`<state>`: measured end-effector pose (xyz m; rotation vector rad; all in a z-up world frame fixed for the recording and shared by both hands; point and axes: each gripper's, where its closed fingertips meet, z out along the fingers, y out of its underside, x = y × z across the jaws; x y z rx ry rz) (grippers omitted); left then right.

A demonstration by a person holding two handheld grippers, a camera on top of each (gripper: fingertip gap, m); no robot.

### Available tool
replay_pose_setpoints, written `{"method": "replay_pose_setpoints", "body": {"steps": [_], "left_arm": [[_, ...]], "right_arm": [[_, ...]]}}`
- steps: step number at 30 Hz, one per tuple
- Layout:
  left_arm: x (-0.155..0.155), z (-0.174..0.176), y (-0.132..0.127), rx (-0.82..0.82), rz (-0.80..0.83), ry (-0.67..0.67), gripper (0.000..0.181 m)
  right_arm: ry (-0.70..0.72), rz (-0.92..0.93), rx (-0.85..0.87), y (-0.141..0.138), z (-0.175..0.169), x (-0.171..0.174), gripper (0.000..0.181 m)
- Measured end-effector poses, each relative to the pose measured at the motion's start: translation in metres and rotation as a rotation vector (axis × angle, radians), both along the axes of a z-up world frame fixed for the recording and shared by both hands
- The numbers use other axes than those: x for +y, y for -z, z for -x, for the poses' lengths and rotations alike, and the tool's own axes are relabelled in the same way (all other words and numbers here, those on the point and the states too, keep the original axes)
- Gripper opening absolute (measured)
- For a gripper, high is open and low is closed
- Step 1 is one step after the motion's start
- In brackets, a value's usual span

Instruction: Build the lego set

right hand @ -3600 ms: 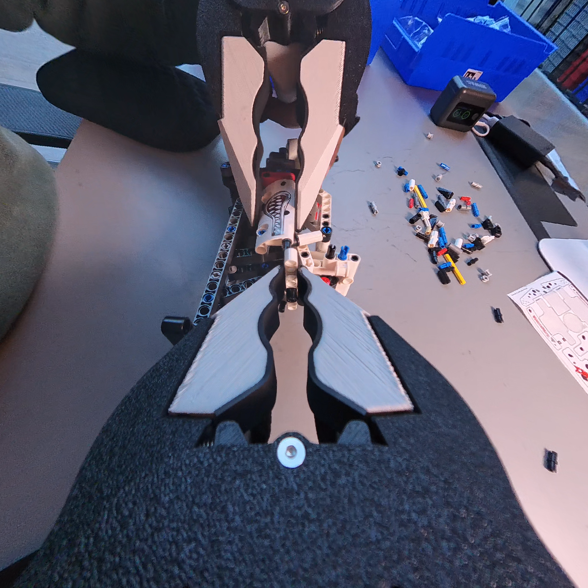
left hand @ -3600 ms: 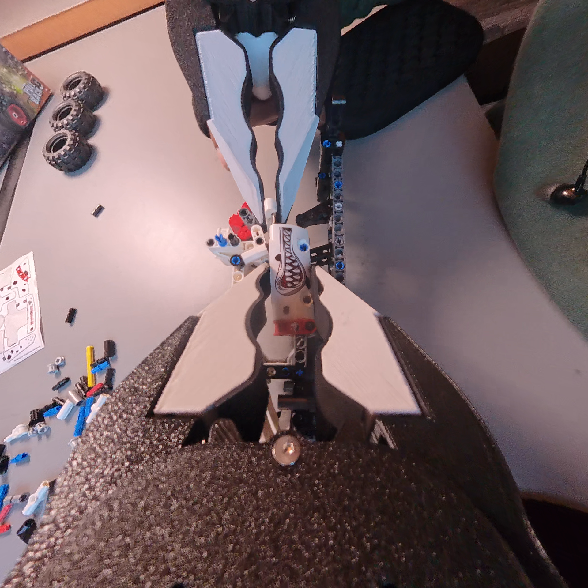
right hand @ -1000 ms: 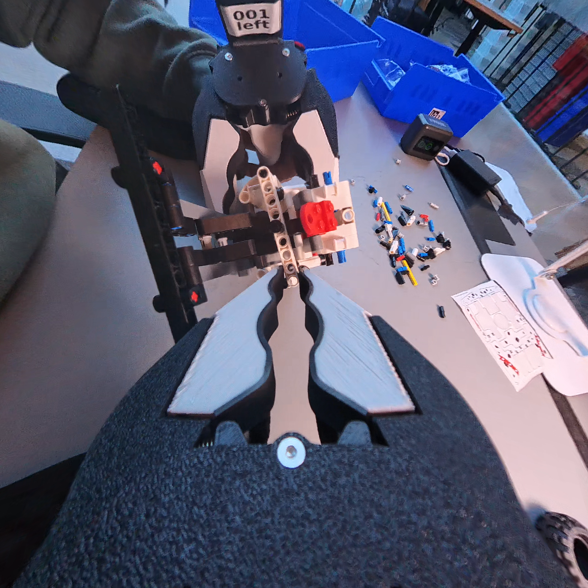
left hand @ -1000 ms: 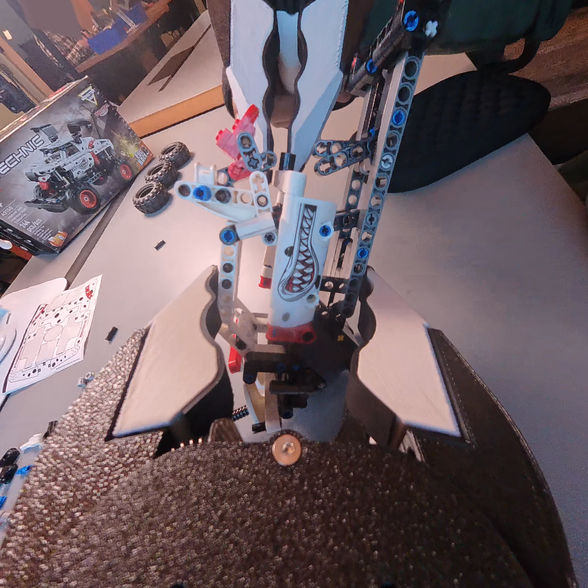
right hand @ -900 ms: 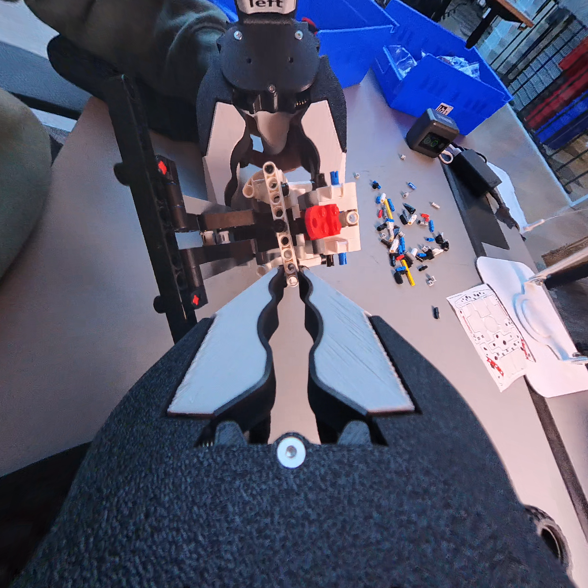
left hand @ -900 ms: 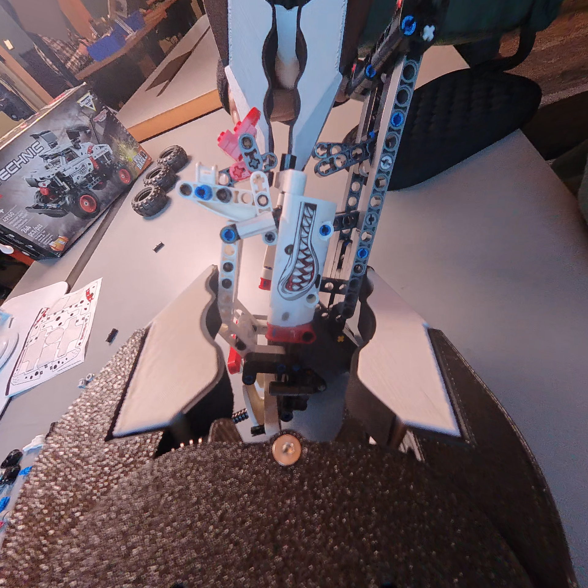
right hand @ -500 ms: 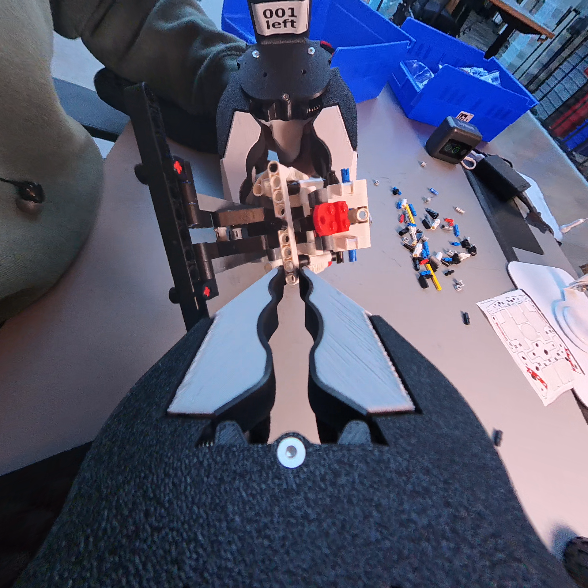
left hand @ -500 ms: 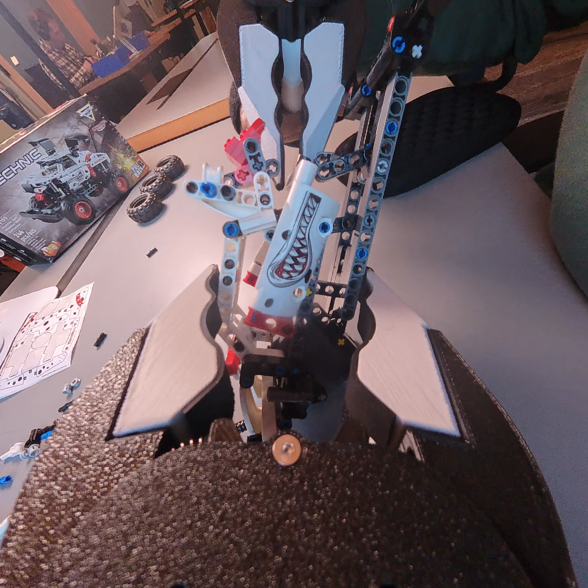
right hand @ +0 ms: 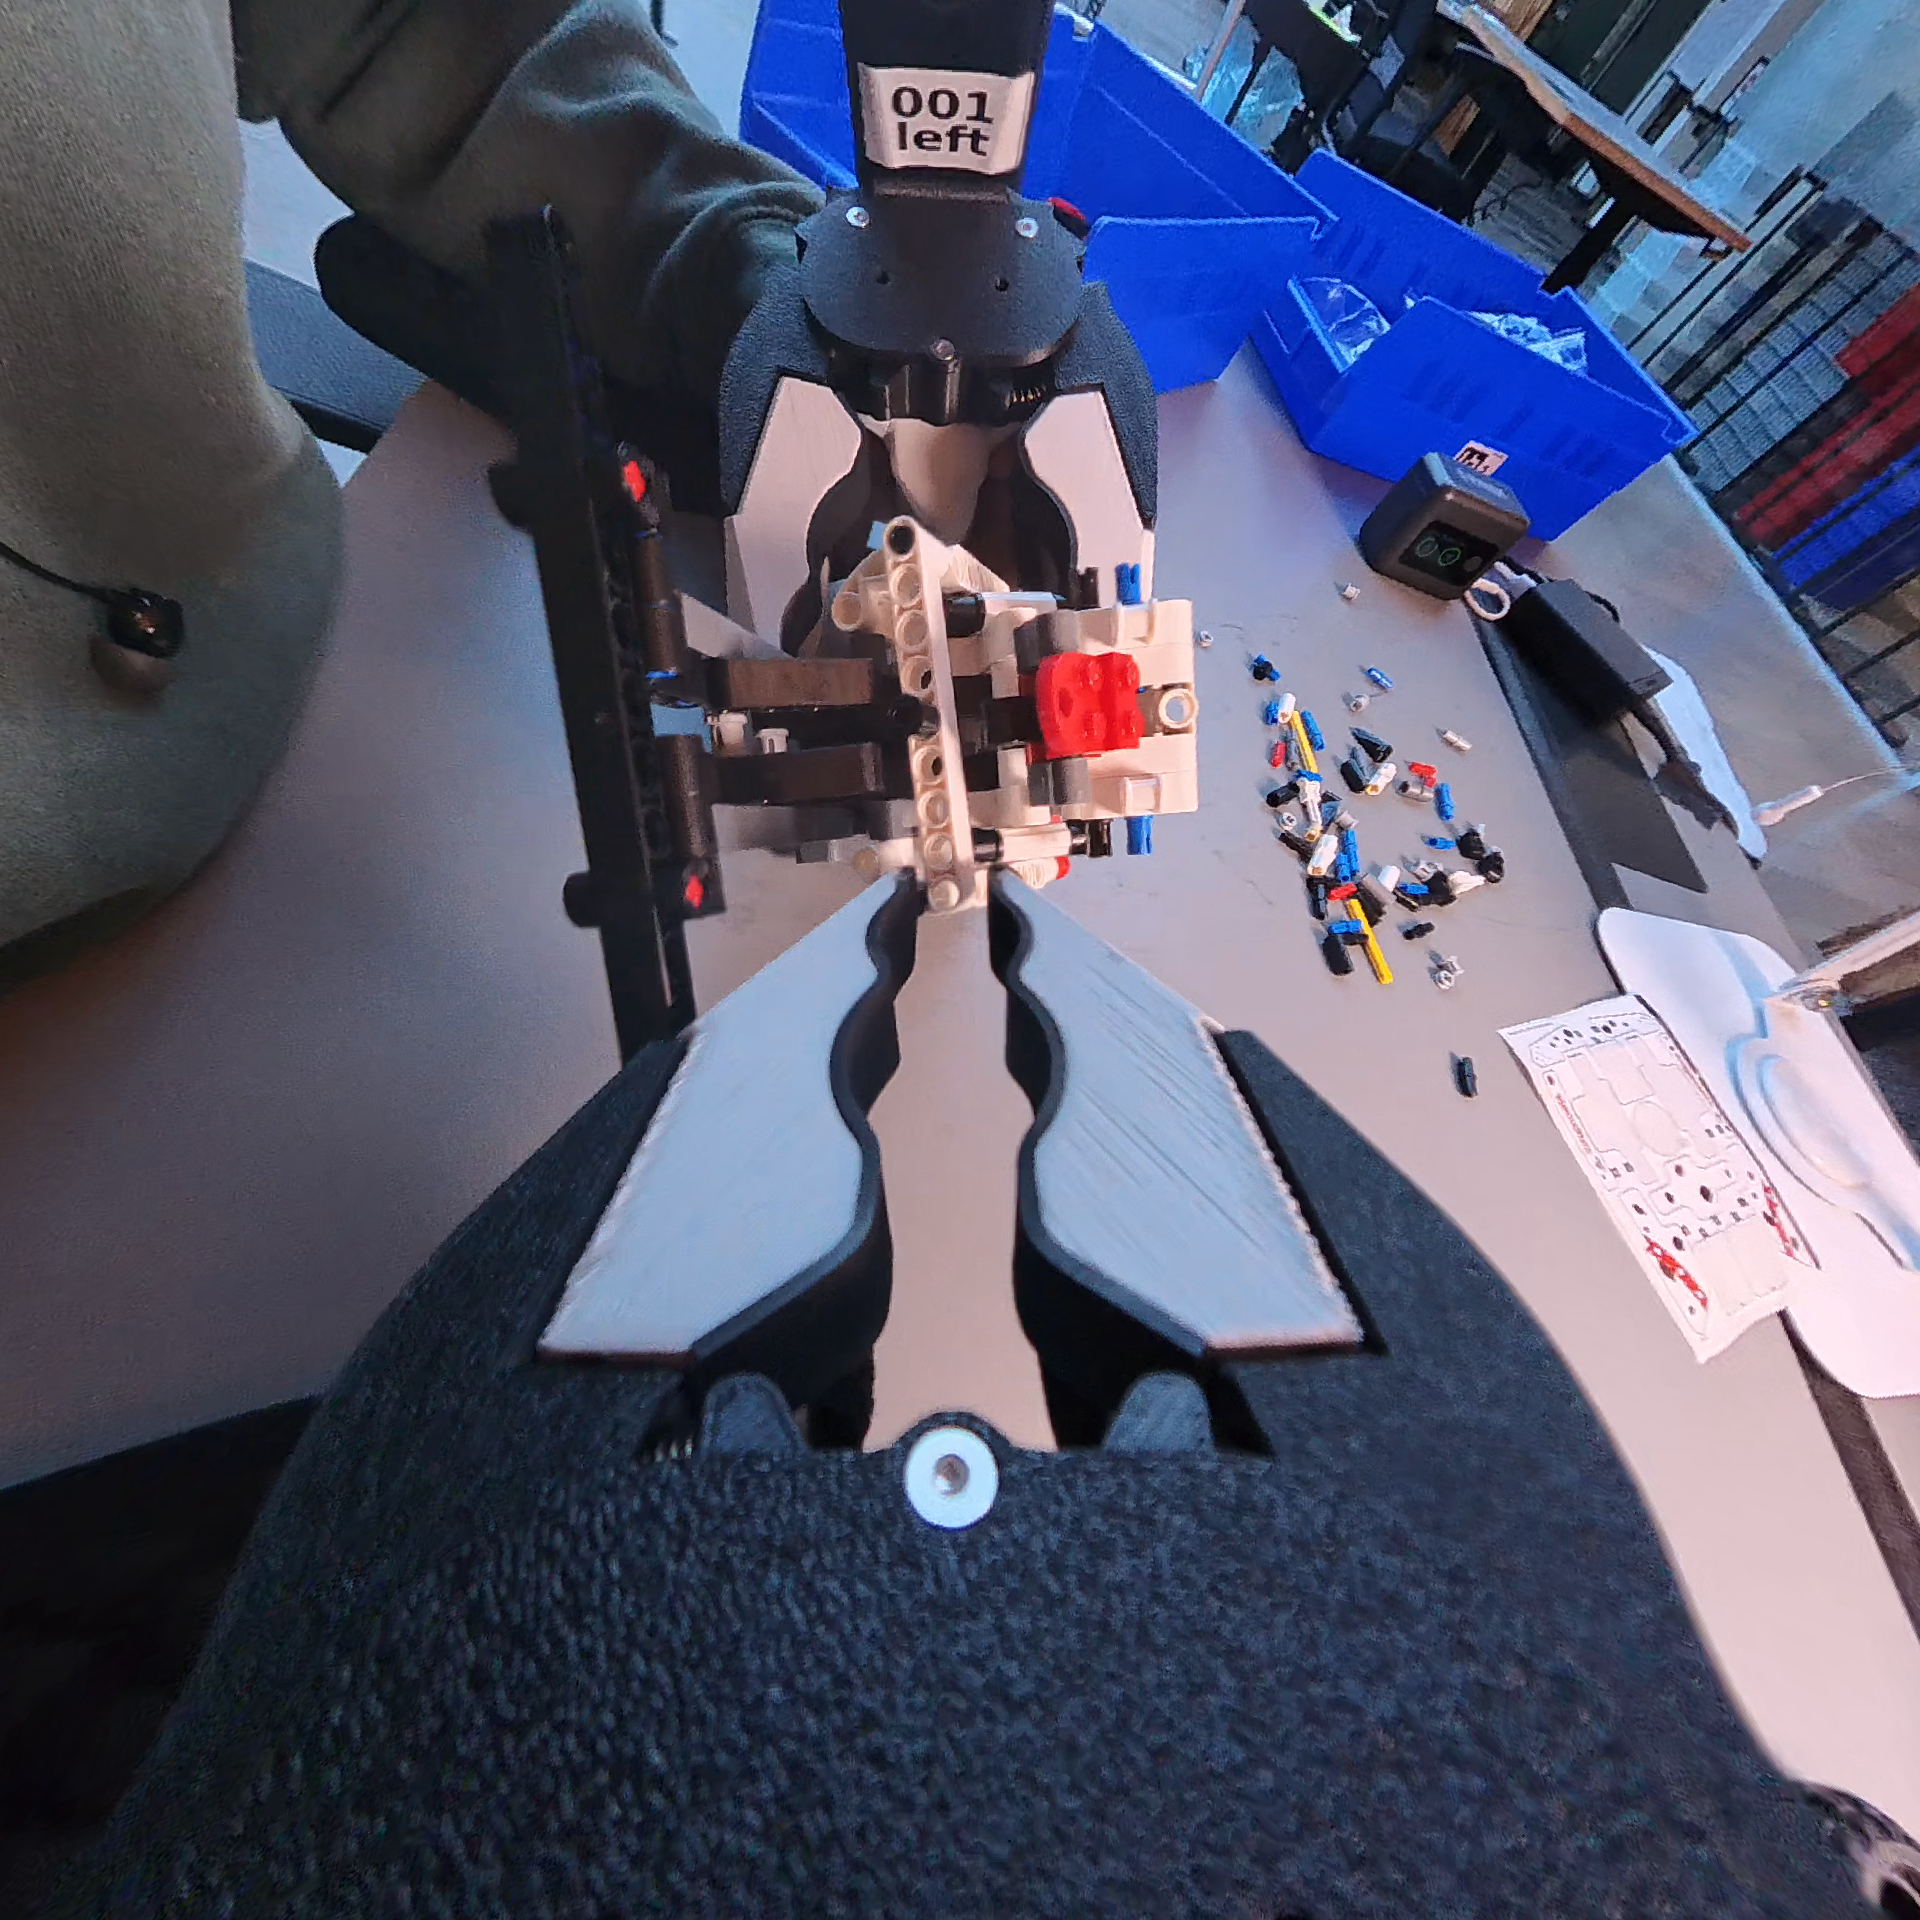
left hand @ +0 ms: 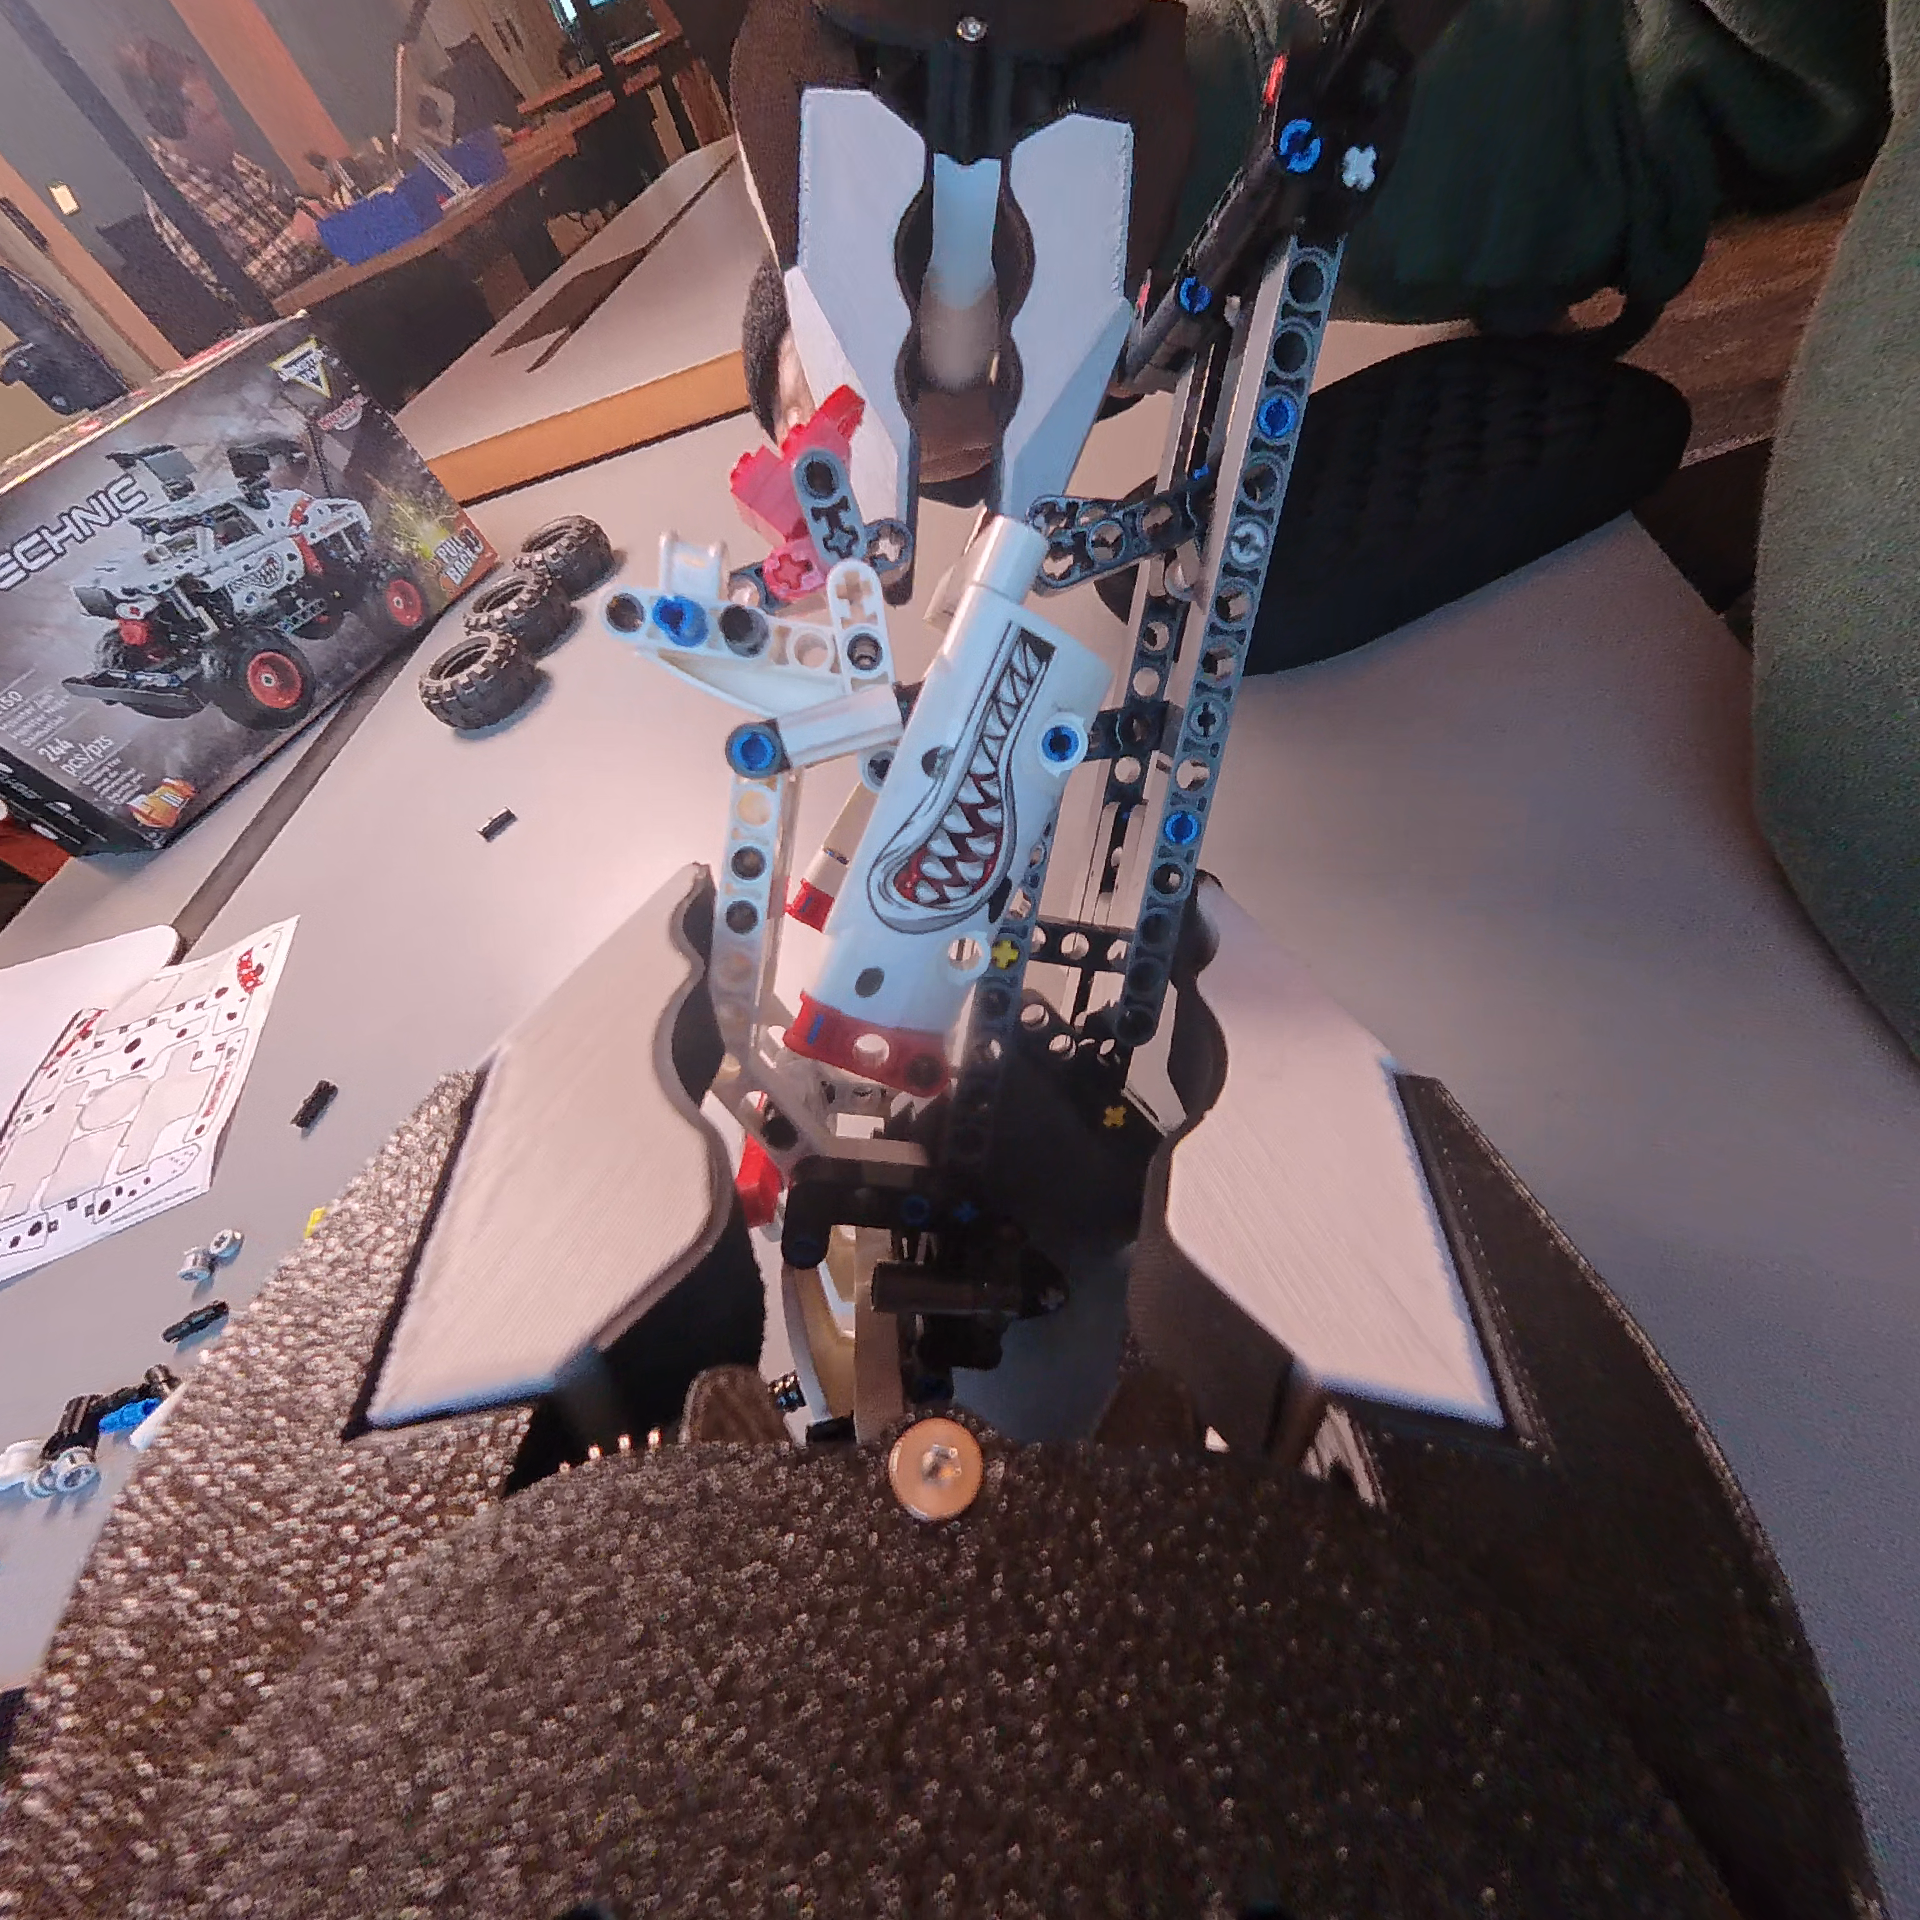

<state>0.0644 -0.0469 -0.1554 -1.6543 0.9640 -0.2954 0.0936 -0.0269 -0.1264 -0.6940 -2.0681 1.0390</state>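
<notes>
White, black and grey, the half-built lego model [left hand: 966, 831] hangs in the air above the grey worktop [left hand: 1455, 831], caught between our two claws; we see its white panel with the toothy mouth sticker [left hand: 961, 831] rising out of the left claw [left hand: 940, 997], whose fingers [left hand: 582, 1174] stand wide around the model's black base and grip it there; a long grey beam with blue pins [left hand: 1236, 582] runs up the model's right side. The right claw [right hand: 948, 894] comes at the model from the far side, its fingertips [right hand: 883, 904] nearly together and pinched on the end of a thin white beam [right hand: 930, 717]; beside that beam sits a red block [right hand: 1086, 707].

Toward the worktop's far edge, in the right wrist view, stand blue bins [right hand: 1455, 374]; clear plastic bags show in them, the rest we cannot make out. A scatter of small loose parts [right hand: 1351, 821] lies on the worktop before them, with a sticker sheet [right hand: 1652, 1164] nearer its right edge. In the left wrist view, the set's box [left hand: 197, 582] and three black tyres [left hand: 509, 623] lie near the opposite edge.
</notes>
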Motion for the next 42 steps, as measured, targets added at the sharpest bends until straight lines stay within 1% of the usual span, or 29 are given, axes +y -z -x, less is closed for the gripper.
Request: {"method": "replay_pose_setpoints", "body": {"steps": [2, 4, 7, 9, 17, 20, 26, 31, 33, 36, 38, 42], "left_arm": [[0.0, 0.001, -0.001, -0.017, 0.005, 0.001, 0.086], [-0.001, 0.002, -0.002, -0.029, 0.009, 0.003, 0.086], [-0.002, -0.001, -0.003, -0.05, 0.018, 0.017, 0.086], [-0.003, -0.001, -0.004, -0.065, 0.022, 0.021, 0.086], [-0.006, -0.002, -0.008, -0.137, 0.054, 0.051, 0.087], [-0.007, -0.003, -0.009, -0.145, 0.056, 0.057, 0.087], [-0.007, -0.002, -0.009, -0.161, 0.06, 0.063, 0.088], [-0.009, -0.002, -0.01, -0.179, 0.072, 0.069, 0.088], [-0.01, -0.002, -0.01, -0.181, 0.073, 0.075, 0.088], [-0.011, -0.002, -0.01, -0.19, 0.079, 0.08, 0.088], [-0.011, -0.002, -0.01, -0.19, 0.08, 0.086, 0.088], [-0.013, -0.003, -0.01, -0.198, 0.089, 0.097, 0.088]], "right_arm": [[-0.004, -0.002, -0.014, 0.0, -0.002, 0.003, 0.018], [-0.014, 0.023, -0.007, -0.002, -0.001, 0.003, 0.02], [-0.029, -0.002, -0.015, 0.003, 0.004, 0.0, 0.018], [-0.059, 0.02, -0.016, 0.002, 0.005, -0.004, 0.013], [-0.093, -0.011, 0.003, -0.005, 0.013, -0.003, 0.012], [-0.096, 0.024, 0.014, -0.01, 0.013, -0.005, 0.011], [-0.071, -0.011, 0.019, -0.01, 0.013, -0.005, 0.011], [-0.057, -0.001, 0.037, -0.012, 0.014, -0.006, 0.011], [-0.053, 0.019, 0.032, -0.014, 0.015, -0.007, 0.011], [-0.04, 0.111, 0.006, -0.015, 0.016, -0.008, 0.011], [-0.034, 0.176, -0.048, -0.014, 0.015, -0.009, 0.011], [-0.076, 0.215, -0.101, -0.014, 0.012, -0.011, 0.011]]}}
